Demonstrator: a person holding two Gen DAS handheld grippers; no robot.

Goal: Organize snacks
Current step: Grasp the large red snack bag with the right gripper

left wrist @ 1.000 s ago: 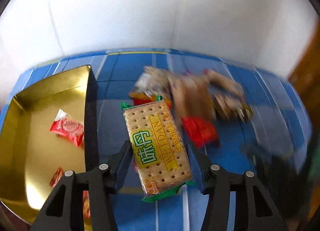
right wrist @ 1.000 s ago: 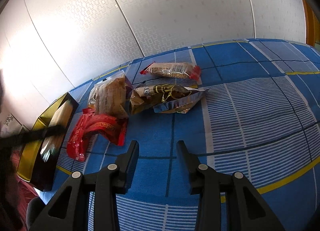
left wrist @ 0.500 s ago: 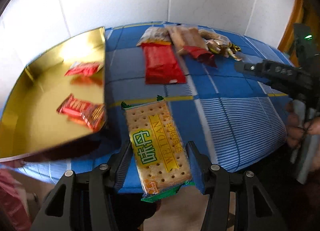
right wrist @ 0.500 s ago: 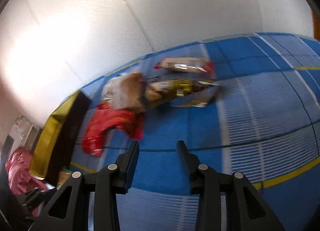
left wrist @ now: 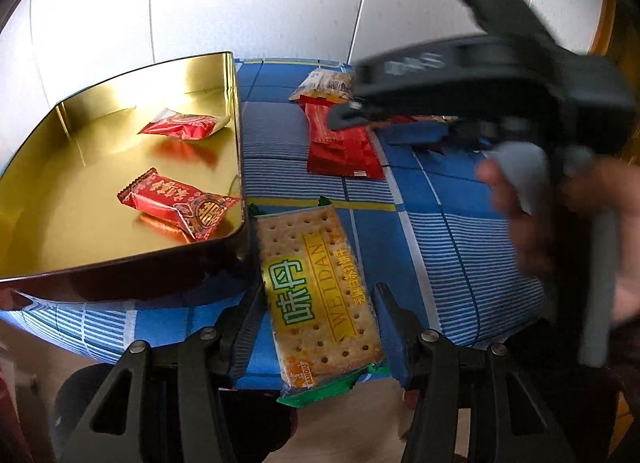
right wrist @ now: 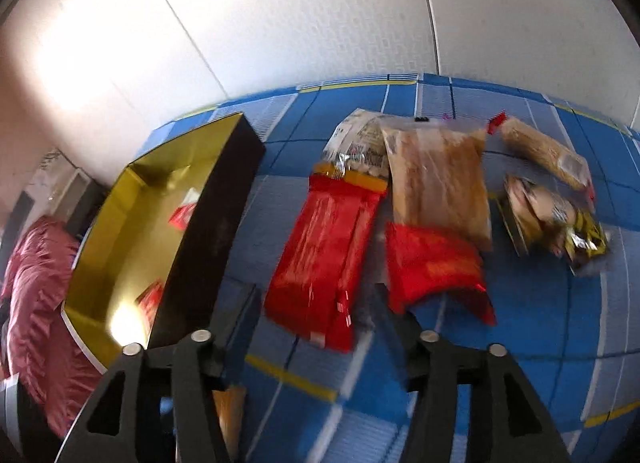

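Observation:
My left gripper [left wrist: 318,303] is shut on a cracker pack [left wrist: 316,287] with green and yellow print, held just off the table's front edge beside the near corner of the gold tin [left wrist: 236,123]. Two red candy packets [left wrist: 176,207] lie in the tin. My right gripper [right wrist: 316,303] hovers over the near end of a long red pack [right wrist: 320,255]. Its jaws are opening, and neither pad presses on anything. A smaller red pack [right wrist: 432,263] lies just right of it. The picture in the right wrist view is blurred.
A tan bag [right wrist: 440,179], a printed clear bag [right wrist: 360,147] and more wrapped snacks [right wrist: 552,207] lie behind on the blue checked cloth [right wrist: 540,311]. A hand [left wrist: 520,203] holding the right tool fills the right of the left wrist view. A white wall stands behind the table.
The left gripper has carried the cracker pack from over the snack pile back to the tin's near corner. The right gripper has swung left over the red packs and its jaws have widened.

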